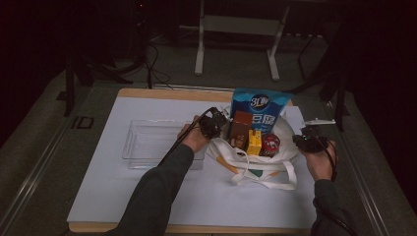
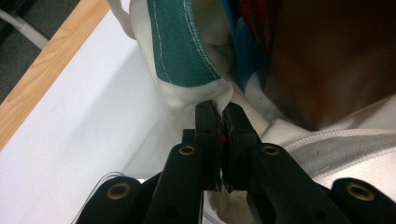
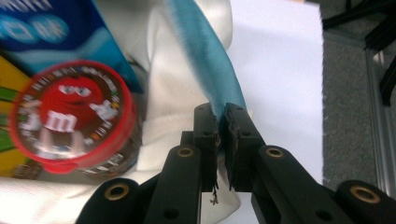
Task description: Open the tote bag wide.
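A: Dim room, dark floor with a grey metal stand (image 1: 236, 34) at the back; wooden counter (image 1: 147, 92) under a white sheet (image 1: 147, 196). First entry?

B: Left claw (image 2: 219, 112), jaws pinched nearly together on the rim of a white cloth tote bag with teal trim (image 2: 182, 56). White fabric sits between the pads. In the high view this left claw (image 1: 212, 123) is at the bag's left edge.

A: Second entry?

B: Right claw (image 3: 219, 114), jaws likewise narrow, clamped on the bag's opposite rim where a light blue band of fabric (image 3: 205, 60) runs into the gap. In the high view the right claw (image 1: 306, 140) is at the bag's right edge.

A: Bag's location?

B: White tote bag (image 1: 275, 169), right of centre on the sheet, mouth held apart between both claws, its handles lying toward the person.

A: Contents?

B: Blue and white snack pouch (image 1: 260, 105) standing at the back; brown carton (image 1: 241, 129) in front of it; yellow carton (image 1: 254, 142) beside that; round red-lidded candy tub (image 3: 70, 121) next to the yellow carton, near the right claw.

A: Nearby items?

B: Clear plastic rectangular tray (image 1: 147, 142), left of the bag, behind the left forearm.
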{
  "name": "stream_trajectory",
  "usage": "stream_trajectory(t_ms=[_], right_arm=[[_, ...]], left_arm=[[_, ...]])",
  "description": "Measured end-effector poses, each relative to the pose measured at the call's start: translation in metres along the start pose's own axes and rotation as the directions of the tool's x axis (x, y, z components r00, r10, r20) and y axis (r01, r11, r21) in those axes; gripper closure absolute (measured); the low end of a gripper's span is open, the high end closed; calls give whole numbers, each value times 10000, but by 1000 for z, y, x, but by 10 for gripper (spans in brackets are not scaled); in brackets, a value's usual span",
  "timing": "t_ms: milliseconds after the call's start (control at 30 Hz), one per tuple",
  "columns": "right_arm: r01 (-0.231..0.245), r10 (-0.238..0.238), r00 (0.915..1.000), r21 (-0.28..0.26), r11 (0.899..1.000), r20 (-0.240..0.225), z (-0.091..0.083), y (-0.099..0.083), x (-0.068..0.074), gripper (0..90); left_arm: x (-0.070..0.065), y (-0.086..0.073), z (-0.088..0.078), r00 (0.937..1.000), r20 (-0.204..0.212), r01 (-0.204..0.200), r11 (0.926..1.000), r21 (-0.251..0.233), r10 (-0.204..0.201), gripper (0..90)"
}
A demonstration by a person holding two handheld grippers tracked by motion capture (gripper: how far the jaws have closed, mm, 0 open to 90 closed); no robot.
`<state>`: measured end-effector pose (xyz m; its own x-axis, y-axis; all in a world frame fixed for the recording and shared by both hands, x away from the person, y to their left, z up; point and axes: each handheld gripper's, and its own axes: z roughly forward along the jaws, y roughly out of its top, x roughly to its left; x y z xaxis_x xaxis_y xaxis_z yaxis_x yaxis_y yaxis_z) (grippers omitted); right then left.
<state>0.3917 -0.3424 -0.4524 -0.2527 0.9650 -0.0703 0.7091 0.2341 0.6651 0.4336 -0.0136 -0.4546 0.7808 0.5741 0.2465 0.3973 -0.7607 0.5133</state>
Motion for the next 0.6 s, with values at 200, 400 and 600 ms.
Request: stream_trajectory(t_ms=[200,400,600], right_arm=[[-207,207,9998,230,9995,-12,10,-6,-4,846],[-376,377,9993,373,9986,-10,18,-12,-5,846],[-566,568,9984,462,9973,-40,21,-14,-5,846]], left_arm=[[1,-2,8,9995,-261,-180,9981,589,196,867],[6,-8,16,9993,-350,153,9965,818,-124,870],[8,-11,18,9987,-345,398,9961,790,-372,869]])
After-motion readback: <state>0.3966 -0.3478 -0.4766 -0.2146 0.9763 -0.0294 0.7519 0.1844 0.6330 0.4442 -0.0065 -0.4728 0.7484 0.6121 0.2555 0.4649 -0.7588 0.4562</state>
